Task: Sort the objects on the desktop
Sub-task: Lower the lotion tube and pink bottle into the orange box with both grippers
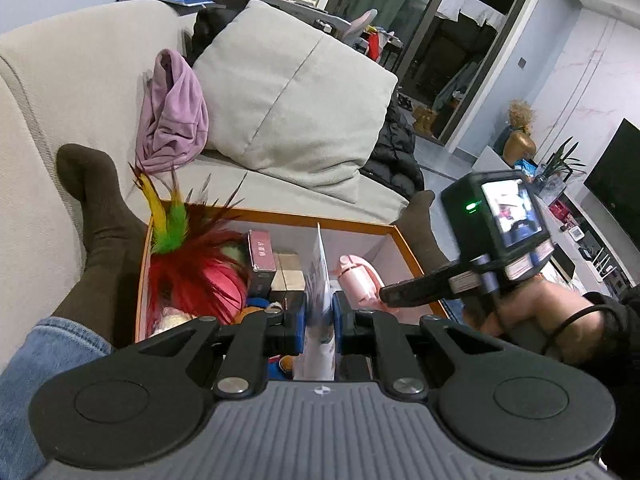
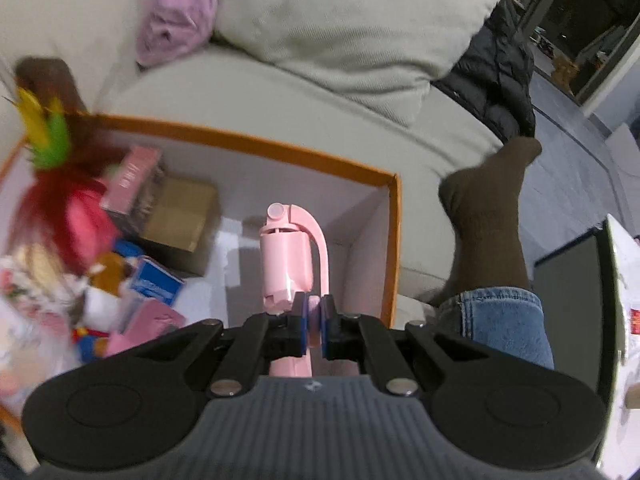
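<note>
While the left wrist view looked down into the orange-rimmed box (image 1: 276, 216) on the sofa (image 1: 60, 80), the left tool (image 1: 319, 312) stood clenched on a thin white sheet (image 1: 320, 272), probably a card divider, held upright on edge between its pads. Feathered toys (image 1: 188, 256) and small cartons (image 1: 262, 256) lay to the left of the sheet; the pink device (image 1: 358, 276) lay to its right. The right tool (image 1: 386, 294) entered from the right, its tip touching or just beside that device. To do the step well, the sheet should be kept vertical so that the two sides of the box stay separate.

Seen from the right wrist view, the right tool (image 2: 316, 316) gripped the pink device (image 2: 286, 256) at its near end, and the body extended forward over the bare right side of the box (image 2: 394, 240). The device should be lowered flat into that side, clear of the wall, before release. Blurred clutter (image 2: 100, 240) filled the left side.
</note>
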The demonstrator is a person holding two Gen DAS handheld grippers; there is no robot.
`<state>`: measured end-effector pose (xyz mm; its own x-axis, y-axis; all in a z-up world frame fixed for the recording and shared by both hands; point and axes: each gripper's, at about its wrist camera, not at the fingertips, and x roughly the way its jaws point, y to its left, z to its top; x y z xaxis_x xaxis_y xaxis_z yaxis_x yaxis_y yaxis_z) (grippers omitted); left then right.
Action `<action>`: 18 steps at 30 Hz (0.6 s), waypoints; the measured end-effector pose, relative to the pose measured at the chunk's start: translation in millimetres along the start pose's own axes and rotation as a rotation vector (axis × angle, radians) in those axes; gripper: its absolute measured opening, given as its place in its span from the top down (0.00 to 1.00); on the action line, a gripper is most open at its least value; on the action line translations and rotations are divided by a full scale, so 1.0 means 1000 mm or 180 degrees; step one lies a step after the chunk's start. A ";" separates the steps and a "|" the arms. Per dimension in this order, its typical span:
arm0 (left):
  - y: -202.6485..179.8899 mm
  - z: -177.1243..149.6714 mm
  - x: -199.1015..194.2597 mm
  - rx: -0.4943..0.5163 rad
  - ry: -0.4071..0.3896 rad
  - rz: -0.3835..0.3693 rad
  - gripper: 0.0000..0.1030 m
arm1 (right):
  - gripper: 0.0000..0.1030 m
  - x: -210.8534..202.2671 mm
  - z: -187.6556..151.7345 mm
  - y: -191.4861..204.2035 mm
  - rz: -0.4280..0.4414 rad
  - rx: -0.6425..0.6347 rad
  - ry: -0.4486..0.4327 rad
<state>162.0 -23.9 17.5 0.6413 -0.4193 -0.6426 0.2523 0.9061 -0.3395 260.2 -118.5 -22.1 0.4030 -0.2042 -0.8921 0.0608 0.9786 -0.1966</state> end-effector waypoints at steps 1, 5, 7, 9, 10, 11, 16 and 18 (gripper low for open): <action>0.001 0.000 0.002 -0.0002 0.0008 -0.0009 0.86 | 0.94 0.005 0.000 0.002 -0.0049 -0.0015 0.0039; 0.004 0.002 0.012 -0.0008 0.0056 -0.0038 0.86 | 0.94 0.020 -0.001 0.006 -0.0172 -0.0061 0.0109; 0.005 0.002 0.015 -0.0006 0.0056 -0.0028 0.86 | 0.94 0.019 0.000 0.007 -0.0194 -0.0084 0.0087; 0.005 0.004 0.016 -0.0014 0.0042 -0.0031 0.86 | 0.92 0.021 0.000 0.006 -0.0102 -0.0061 0.0134; 0.005 0.006 0.016 -0.0014 0.0037 -0.0035 0.86 | 0.92 0.021 0.000 0.005 -0.0042 -0.0046 0.0147; 0.005 0.007 0.017 -0.0007 0.0030 -0.0033 0.86 | 0.91 0.021 0.000 0.005 0.0021 -0.0031 0.0159; -0.003 0.014 0.025 0.0052 0.0053 0.0025 0.86 | 0.88 0.023 0.000 -0.001 0.0342 0.0127 0.0247; -0.007 0.017 0.030 0.0081 0.0076 0.0038 0.86 | 0.88 0.022 -0.001 -0.003 0.0385 0.0139 0.0221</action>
<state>191.6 -41.5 11.8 0.6270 -0.4095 -0.6627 0.2634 0.9120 -0.3144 267.9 -125.5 -41.6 0.3456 -0.0844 -0.9346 0.0559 0.9960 -0.0693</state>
